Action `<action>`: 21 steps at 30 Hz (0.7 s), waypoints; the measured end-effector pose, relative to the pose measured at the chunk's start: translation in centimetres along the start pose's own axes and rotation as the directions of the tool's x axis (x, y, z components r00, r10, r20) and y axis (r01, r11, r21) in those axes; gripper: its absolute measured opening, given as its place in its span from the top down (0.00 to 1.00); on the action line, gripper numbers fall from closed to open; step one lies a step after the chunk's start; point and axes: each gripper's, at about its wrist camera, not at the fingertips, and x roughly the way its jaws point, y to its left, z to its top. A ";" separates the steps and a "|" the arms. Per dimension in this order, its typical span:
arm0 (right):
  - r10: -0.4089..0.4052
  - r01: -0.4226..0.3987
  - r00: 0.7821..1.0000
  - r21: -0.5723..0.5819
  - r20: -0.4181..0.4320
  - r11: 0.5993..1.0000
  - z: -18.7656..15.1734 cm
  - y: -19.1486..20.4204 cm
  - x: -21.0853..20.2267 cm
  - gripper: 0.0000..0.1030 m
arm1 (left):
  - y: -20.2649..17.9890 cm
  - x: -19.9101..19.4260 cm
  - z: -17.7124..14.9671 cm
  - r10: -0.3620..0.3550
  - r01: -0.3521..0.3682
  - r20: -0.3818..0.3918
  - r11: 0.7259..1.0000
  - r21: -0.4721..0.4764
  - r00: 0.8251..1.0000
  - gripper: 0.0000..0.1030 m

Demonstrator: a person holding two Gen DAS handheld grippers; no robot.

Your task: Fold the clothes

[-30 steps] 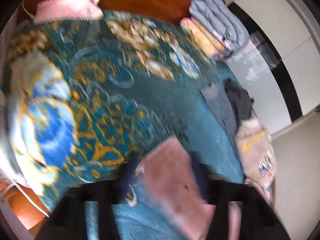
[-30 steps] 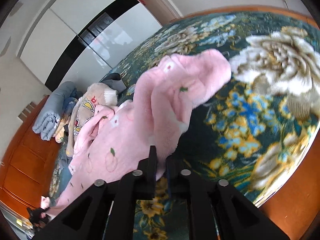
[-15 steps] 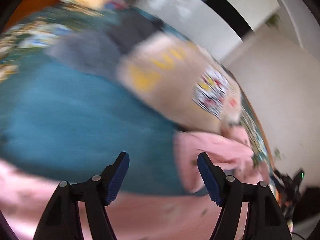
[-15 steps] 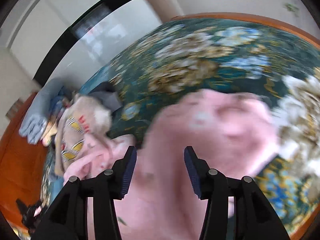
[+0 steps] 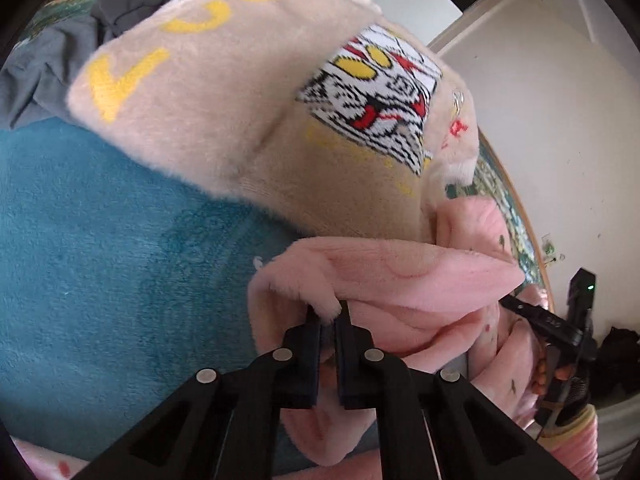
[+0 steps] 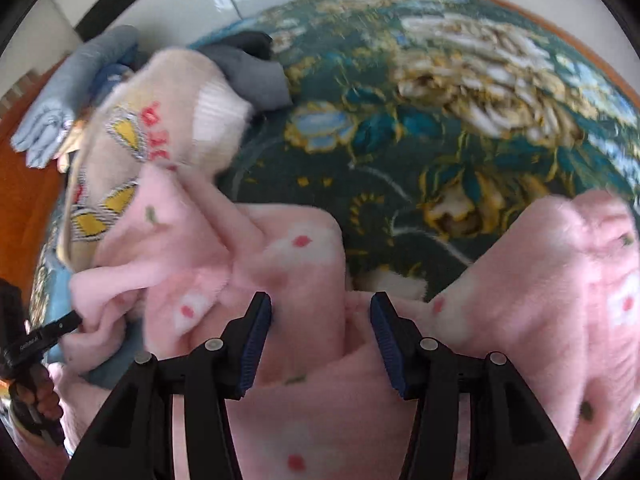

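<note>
A pink fleece garment with small flower prints lies rumpled on the bed. My left gripper is shut on a folded edge of the pink garment, close to a beige plush sweater. My right gripper is open, its jaws wide apart just above a fold of the pink garment, holding nothing. The left gripper's tip also shows at the left edge of the right wrist view, pinching the pink cloth.
A beige plush sweater with yellow letters and a cartoon patch lies beside the pink garment, with grey clothes behind it. Folded blue-grey blankets sit at the far left. The bed has a teal floral cover.
My left gripper swung from the floral bed to the pink garment's edge and shut on it. My right gripper let go of the pink cloth, opened and dropped lower.
</note>
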 end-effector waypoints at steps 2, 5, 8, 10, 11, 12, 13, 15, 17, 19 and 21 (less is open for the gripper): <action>-0.011 0.010 1.000 0.025 0.018 1.000 -0.2 0.0 0.1 0.49 | 0.4 -1.4 -0.1 -0.010 0.009 0.041 1.000 0.007 0.999 0.95; -0.001 -0.003 0.999 0.064 0.053 0.998 -0.7 0.3 -0.7 0.91 | 0.4 -3.8 0.2 -0.017 0.011 0.103 0.998 0.056 0.995 0.95; -0.033 0.023 0.992 0.074 0.125 0.997 -0.8 1.4 -2.6 0.92 | -0.5 -6.8 0.8 0.005 -0.031 0.193 0.991 0.131 0.981 0.95; -0.058 0.045 0.973 0.064 0.221 0.997 -0.2 2.6 -5.5 0.93 | -0.7 -9.6 1.4 0.013 -0.065 0.293 0.983 0.170 0.956 0.95; -0.070 0.057 0.960 0.053 0.270 0.997 0.2 3.4 -7.1 0.93 | -0.6 -11.5 1.7 0.011 -0.081 0.354 0.980 0.183 0.935 0.95; -0.078 0.071 0.944 0.033 0.321 0.997 0.8 4.4 -8.7 0.93 | -0.5 -13.3 2.0 0.010 -0.099 0.414 0.976 0.193 0.910 0.95; -0.085 0.086 0.925 0.014 0.371 0.996 1.4 5.4 -10.3 0.93 | -0.3 -15.1 2.3 0.013 -0.121 0.474 0.973 0.198 0.881 0.95; -0.070 0.089 0.881 -0.019 0.467 0.996 2.3 7.4 -13.5 0.93 | 0.2 -18.8 2.6 0.020 -0.170 0.589 0.965 0.201 0.808 0.95; -0.010 0.044 0.828 -0.047 0.561 0.998 3.0 9.4 -16.5 0.93 | 1.9 -22.6 2.0 0.039 -0.223 0.681 0.957 0.185 0.731 0.95; 0.048 0.008 0.828 -0.097 0.559 0.995 2.5 10.8 -16.2 0.93 | 4.4 -24.7 1.2 0.078 -0.254 0.720 0.957 0.139 0.689 0.95; 0.101 -0.021 0.846 -0.157 0.524 0.987 1.8 12.2 -15.1 0.93 | 8.2 -24.8 0.2 0.146 -0.259 0.692 0.964 0.061 0.707 0.95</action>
